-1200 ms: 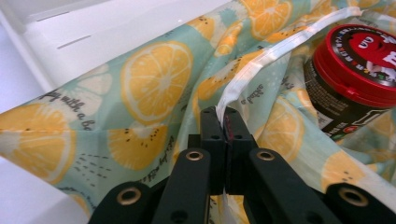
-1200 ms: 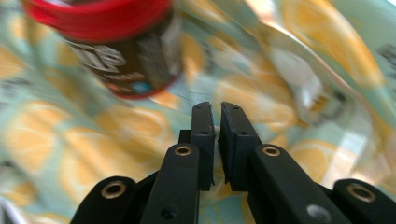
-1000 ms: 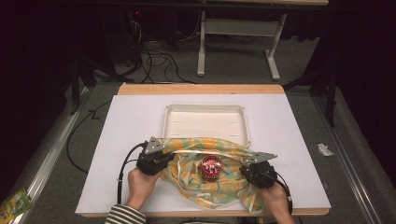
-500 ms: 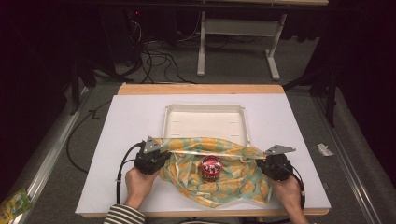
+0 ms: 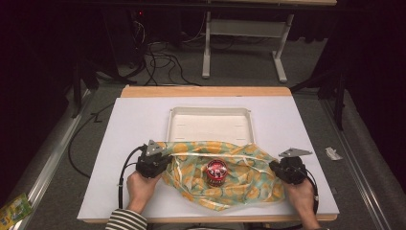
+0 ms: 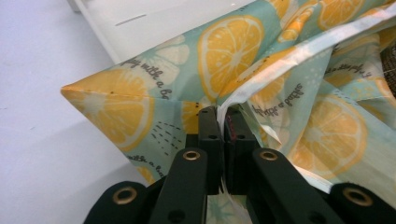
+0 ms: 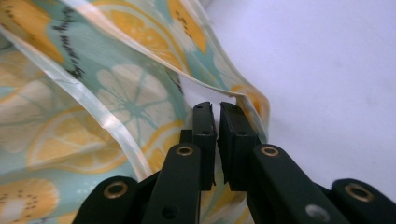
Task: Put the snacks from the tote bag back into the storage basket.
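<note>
High view: left gripper (image 5: 154, 163) at 9 o'clock of the lemon bag (image 5: 225, 175), right gripper (image 5: 287, 170) at 3 o'clock. Left gripper view: jaws pressed tight on the bag's see-through edge, just loosening a little. Right gripper view: jaws nearly together, pinching the bag's thin edge. Bag pulled wide and flat between both, low on the white table (image 5: 134, 124). Red round tin (image 5: 217, 171) under the bag's middle. White tray (image 5: 209, 125) at 12 o'clock, touching the bag's far edge.

Right hand-held gripper (image 5: 276, 168) shifted outward to right (edge pinched), lemon-print bag (image 5: 230, 179) stretched wider, flatter.
</note>
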`<state>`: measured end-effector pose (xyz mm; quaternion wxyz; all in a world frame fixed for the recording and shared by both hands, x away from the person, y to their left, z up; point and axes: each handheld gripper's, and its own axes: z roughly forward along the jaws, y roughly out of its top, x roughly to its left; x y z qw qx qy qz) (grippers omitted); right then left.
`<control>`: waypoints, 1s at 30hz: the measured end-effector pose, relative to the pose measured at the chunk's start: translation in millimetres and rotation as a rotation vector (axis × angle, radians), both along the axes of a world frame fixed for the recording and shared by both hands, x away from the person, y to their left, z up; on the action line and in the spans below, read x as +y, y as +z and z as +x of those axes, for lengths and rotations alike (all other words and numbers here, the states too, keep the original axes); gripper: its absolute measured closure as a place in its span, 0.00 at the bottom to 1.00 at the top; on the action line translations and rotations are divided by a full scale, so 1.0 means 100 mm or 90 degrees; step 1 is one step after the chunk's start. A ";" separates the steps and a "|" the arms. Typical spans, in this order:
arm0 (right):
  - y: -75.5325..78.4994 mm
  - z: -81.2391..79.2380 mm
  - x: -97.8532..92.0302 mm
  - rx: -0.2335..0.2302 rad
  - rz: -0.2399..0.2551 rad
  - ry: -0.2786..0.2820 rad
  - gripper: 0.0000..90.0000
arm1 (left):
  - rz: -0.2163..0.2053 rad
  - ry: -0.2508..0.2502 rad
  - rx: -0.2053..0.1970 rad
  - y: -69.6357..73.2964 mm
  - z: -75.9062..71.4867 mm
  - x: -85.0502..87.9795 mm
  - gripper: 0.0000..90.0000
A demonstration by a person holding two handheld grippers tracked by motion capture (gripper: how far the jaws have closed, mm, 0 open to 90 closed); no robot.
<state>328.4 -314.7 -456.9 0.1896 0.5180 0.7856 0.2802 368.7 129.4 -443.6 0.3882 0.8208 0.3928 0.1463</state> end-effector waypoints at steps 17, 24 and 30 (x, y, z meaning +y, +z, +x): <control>0.35 -0.28 0.61 -0.061 0.063 0.172 0.98 | -0.031 -0.036 0.007 0.02 -0.05 -0.07 0.99; 0.11 0.02 0.82 -0.035 0.013 0.141 0.99 | -0.025 -0.039 0.002 0.04 -0.07 -0.05 0.99; 0.04 0.11 0.64 -0.026 0.023 0.072 0.99 | -0.005 -0.032 -0.002 0.04 -0.06 -0.01 0.99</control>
